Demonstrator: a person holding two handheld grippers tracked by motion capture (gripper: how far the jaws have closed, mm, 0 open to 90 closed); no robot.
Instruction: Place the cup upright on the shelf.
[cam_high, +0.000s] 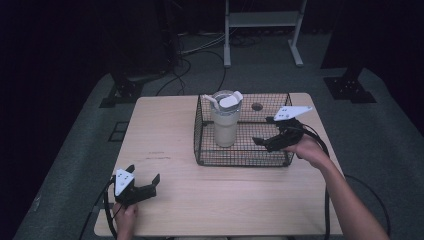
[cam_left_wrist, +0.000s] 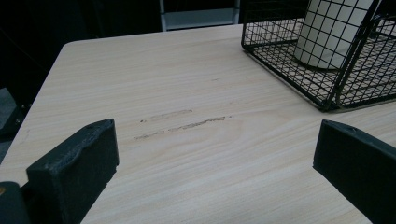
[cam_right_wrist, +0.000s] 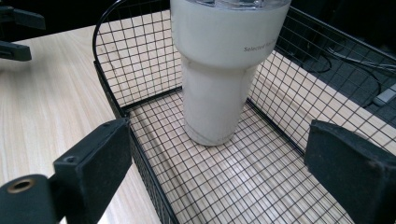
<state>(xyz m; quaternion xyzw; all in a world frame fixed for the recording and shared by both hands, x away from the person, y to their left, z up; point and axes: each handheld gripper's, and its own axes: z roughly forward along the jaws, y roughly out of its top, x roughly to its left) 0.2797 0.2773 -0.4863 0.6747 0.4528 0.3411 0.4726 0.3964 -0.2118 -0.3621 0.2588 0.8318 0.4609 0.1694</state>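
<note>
A cream tumbler (cam_high: 226, 122) with a clear lid and a white straw stands upright in the left half of a black wire basket (cam_high: 240, 162) on the wooden table (cam_high: 165, 130). My right gripper (cam_high: 263, 131) hovers open over the basket's right half, jaws pointing at the tumbler. Its own view has the tumbler (cam_right_wrist: 219, 79) ahead between the spread jaws of this gripper (cam_right_wrist: 215, 168), apart from them, inside the basket (cam_right_wrist: 135, 60). My left gripper (cam_high: 144, 174) rests open near the table's front left corner. From that gripper (cam_left_wrist: 215, 163) the basket (cam_left_wrist: 289, 88) and tumbler (cam_left_wrist: 327, 32) lie far ahead to the right.
Faint scuff marks (cam_left_wrist: 187, 123) streak the wood ahead of the left gripper. A round hole (cam_high: 257, 106) sits in the tabletop behind the basket. Beyond the table are a white stand (cam_high: 260, 30), black bases and floor cables (cam_high: 200, 50).
</note>
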